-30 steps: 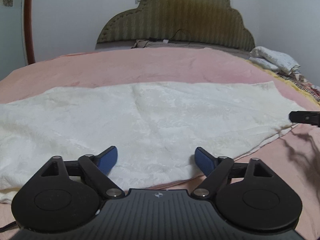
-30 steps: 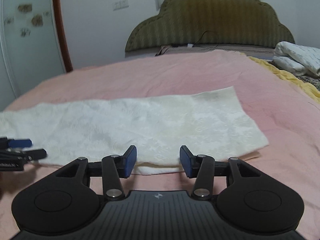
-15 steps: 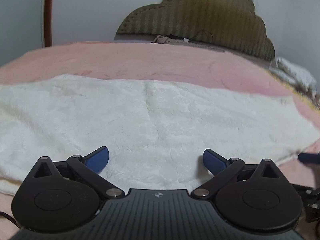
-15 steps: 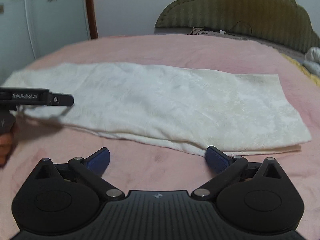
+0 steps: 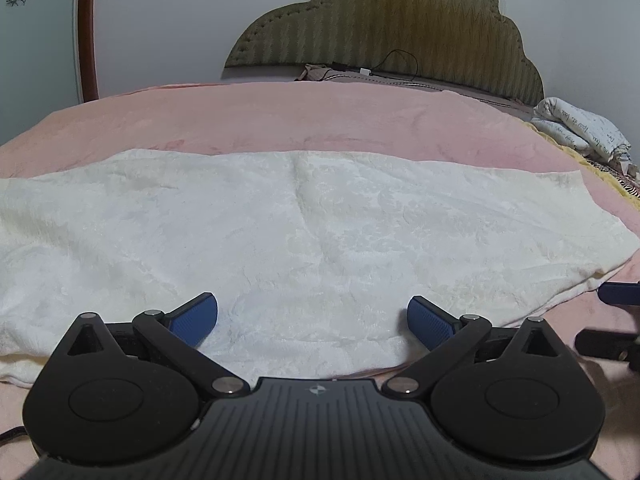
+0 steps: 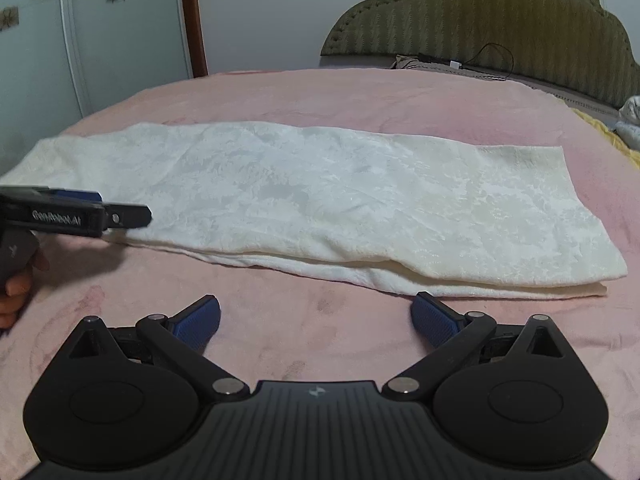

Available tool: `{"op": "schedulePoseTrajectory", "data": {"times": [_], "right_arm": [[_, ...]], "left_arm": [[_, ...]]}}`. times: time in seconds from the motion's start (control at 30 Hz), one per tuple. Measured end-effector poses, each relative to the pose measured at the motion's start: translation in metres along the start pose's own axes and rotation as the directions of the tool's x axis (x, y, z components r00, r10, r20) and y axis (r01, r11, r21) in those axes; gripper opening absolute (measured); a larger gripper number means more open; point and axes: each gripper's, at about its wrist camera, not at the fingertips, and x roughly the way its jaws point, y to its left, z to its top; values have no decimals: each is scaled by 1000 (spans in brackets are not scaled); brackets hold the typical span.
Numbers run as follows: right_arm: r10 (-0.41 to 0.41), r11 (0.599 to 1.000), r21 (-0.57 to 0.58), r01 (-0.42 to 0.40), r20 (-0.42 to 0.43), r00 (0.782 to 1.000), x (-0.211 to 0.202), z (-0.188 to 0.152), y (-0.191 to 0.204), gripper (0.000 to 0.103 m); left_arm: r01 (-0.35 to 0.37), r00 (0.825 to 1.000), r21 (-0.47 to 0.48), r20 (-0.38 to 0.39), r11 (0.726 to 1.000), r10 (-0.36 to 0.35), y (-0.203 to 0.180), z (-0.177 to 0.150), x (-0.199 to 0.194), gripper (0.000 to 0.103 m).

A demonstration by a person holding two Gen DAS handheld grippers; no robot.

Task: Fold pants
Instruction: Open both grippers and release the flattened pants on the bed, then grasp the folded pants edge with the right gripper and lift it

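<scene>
Cream-white pants (image 5: pixel 312 236) lie flat in a long band across the pink bed, folded lengthwise with two layers showing at the near edge; they also show in the right wrist view (image 6: pixel 320 204). My left gripper (image 5: pixel 313 322) is open and empty, its blue pads over the near edge of the cloth. My right gripper (image 6: pixel 316 322) is open and empty, above bare bedspread just short of the pants. The left gripper also shows from the side at the pants' left end in the right wrist view (image 6: pixel 132 216).
The pink bedspread (image 6: pixel 360 96) covers the bed. An olive padded headboard (image 5: pixel 384 28) stands at the back with a cable on the ledge. Folded white bedding (image 5: pixel 580 128) lies at the far right edge. A wardrobe door (image 6: pixel 100 40) stands to the left.
Both grippers have opened wider and drawn back a little from the pants. The right gripper has moved off the cloth's edge onto bare bedspread. The pants lie unmoved.
</scene>
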Motion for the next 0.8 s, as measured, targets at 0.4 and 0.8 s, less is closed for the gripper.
{"op": "schedulePoseTrajectory", "data": {"times": [0.4,0.8], "right_arm": [[-141,982,152,114,174,975,-40,14,-61,103],[-90,872,489,23,114,989,-38,-6,-107,103]], "left_arm": [[3,1000,-2,-2,1000,-3,2,1,-1,103],[5,1000,-4,-2,1000,-5,0,1,-1,103]]}}
